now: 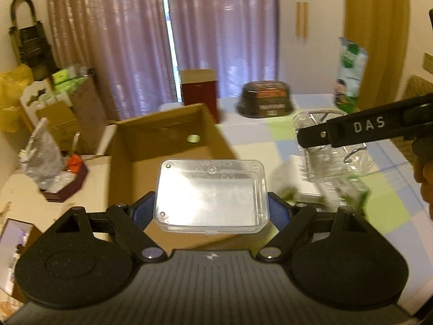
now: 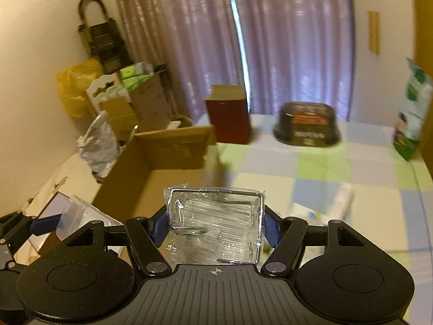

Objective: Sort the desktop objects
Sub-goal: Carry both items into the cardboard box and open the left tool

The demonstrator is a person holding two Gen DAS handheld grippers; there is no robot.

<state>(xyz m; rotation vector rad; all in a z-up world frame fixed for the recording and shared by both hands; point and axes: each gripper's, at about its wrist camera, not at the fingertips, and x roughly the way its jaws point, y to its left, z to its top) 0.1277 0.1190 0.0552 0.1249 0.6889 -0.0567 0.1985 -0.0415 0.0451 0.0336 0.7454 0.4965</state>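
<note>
- Above the open cardboard box (image 1: 173,140), the left tongs (image 1: 211,211) were clenched on a clear plastic case (image 1: 211,195), its long axis running crosswise between the blue pads (image 1: 278,211).
- The case hung over the near part of the box, with the box's open hollow straight ahead and below — the relation the coming drop seemed to turn on.
- To the right, the right tongs (image 2: 216,230) gripped a clear-wrapped wire rack (image 2: 216,216), held over the checked worktop (image 2: 311,162) just beside the box's right wall.
- The left hand was judged the nearer to the box; the right would need to travel leftward to reach the opening.
- Further back on the worktop stood a red carton (image 2: 228,122), a dark bowl-shaped tub (image 2: 307,127) and a green pouch (image 2: 412,113), well apart from both tongs.
- Motion blur softened the edges, so the case's exact height above the box could not be told.
</note>
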